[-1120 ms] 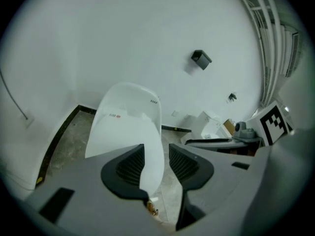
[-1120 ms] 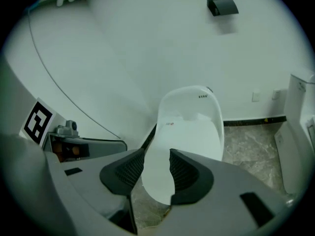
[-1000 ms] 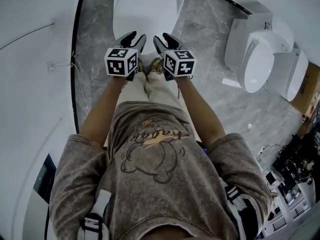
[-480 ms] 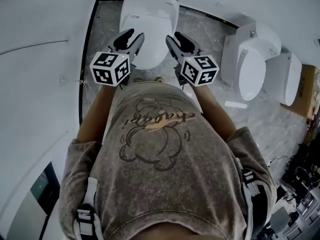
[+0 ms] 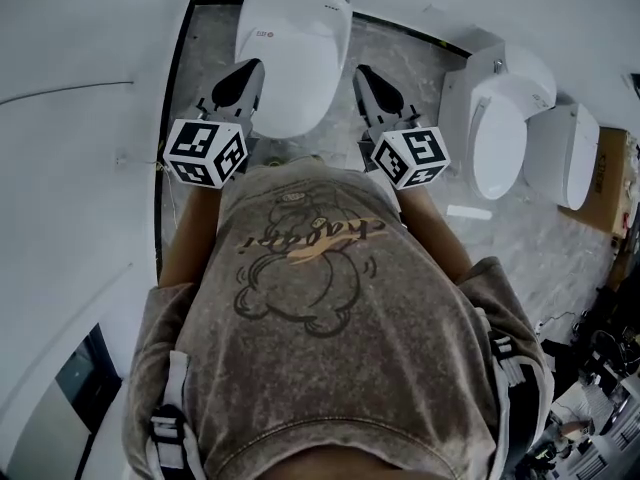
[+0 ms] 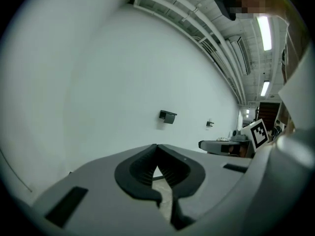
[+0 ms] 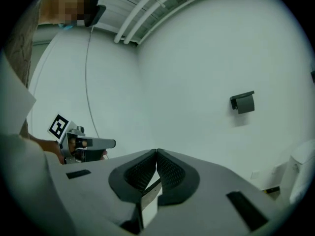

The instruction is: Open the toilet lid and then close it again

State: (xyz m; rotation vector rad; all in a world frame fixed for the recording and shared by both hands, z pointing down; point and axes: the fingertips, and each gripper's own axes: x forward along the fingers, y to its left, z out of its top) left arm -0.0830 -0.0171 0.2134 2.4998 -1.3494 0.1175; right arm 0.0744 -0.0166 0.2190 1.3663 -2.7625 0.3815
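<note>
The white toilet (image 5: 295, 48) stands at the top centre of the head view with its lid down. My left gripper (image 5: 247, 68) is held up in the air to the left of the bowl, and my right gripper (image 5: 365, 74) is held up to its right; neither touches the toilet. In the left gripper view the left gripper (image 6: 156, 146) has its jaws closed tip to tip with nothing between them. The right gripper (image 7: 156, 151) looks the same in its own view, shut and empty. Both point almost level at a plain white wall.
Two more white toilets (image 5: 497, 133) (image 5: 565, 153) stand on the grey floor to the right, with a cardboard box (image 5: 612, 183) beyond. A dark floor edge (image 5: 172, 118) runs along the left wall. A small dark fitting (image 6: 167, 116) hangs on the wall ahead.
Both grippers have risen from low in front of the person's legs and spread apart to either side of the toilet. Their jaws, open before, are now closed.
</note>
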